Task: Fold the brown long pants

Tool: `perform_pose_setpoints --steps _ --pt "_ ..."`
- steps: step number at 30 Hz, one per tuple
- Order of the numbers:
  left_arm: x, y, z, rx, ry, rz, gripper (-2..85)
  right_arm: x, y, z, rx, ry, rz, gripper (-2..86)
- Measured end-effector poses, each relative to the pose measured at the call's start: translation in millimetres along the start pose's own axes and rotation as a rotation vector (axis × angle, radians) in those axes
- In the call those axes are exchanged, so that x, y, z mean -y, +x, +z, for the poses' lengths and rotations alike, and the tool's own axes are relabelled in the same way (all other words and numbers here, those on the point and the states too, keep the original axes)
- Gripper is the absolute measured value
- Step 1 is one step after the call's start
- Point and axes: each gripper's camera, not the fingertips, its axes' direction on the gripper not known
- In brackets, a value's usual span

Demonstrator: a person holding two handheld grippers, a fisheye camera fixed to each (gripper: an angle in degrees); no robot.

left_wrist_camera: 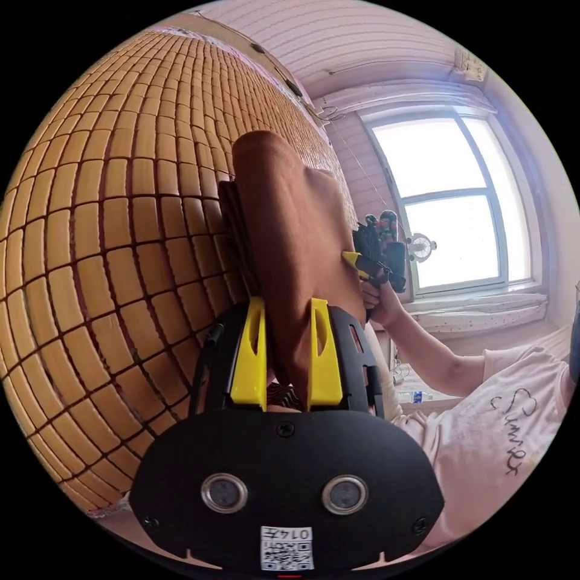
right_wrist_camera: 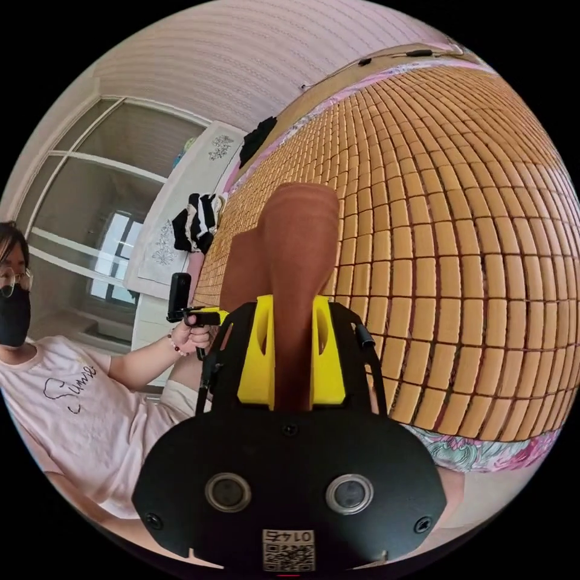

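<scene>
The brown long pants (left_wrist_camera: 290, 241) run as a folded band from between my left gripper's (left_wrist_camera: 289, 308) yellow jaws out over the bamboo mat (left_wrist_camera: 109, 241). The left gripper is shut on the pants. Across the cloth, a hand holds the right gripper (left_wrist_camera: 353, 261) at the pants' other side. In the right gripper view the pants (right_wrist_camera: 299, 254) rise from between the yellow jaws of my right gripper (right_wrist_camera: 293, 305), which is shut on them. The left gripper (right_wrist_camera: 208, 315) shows there at the cloth's left edge, held in a hand.
A tiled bamboo mat (right_wrist_camera: 459, 254) covers the bed. A person in a pink shirt (right_wrist_camera: 66, 399) sits at its edge. Dark and striped clothes (right_wrist_camera: 196, 220) lie by the headboard. A window (left_wrist_camera: 450, 199) with a small fan (left_wrist_camera: 421, 246) is beyond.
</scene>
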Motion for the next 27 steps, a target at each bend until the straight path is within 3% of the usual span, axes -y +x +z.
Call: perform_pose_setpoints --steps 5,13,18,23,27 --pt "-15.7 37.0 -1.3 -0.131 0.057 0.134 6.0 -4.9 -105.3 -60.1 -0.121 0.015 -0.308 7.9" --pt "16.0 175.6 66.6 -0.305 0.135 0.369 5.6 -46.2 -147.0 -236.9 -0.239 0.16 -0.386 7.8" --pt "69.3 311.8 157.3 -0.354 0.102 0.551 5.8 -71.9 -112.6 -381.9 -0.347 0.252 -0.288 7.9" --pt "127.2 459.0 262.6 -0.388 0.057 0.668 6.0 -79.4 -24.2 -540.7 -0.461 0.343 -0.089 8.4" --pt "167.2 556.2 375.1 -0.122 0.036 0.75 7.0 -76.1 87.7 -588.7 -0.496 0.352 0.173 10.1"
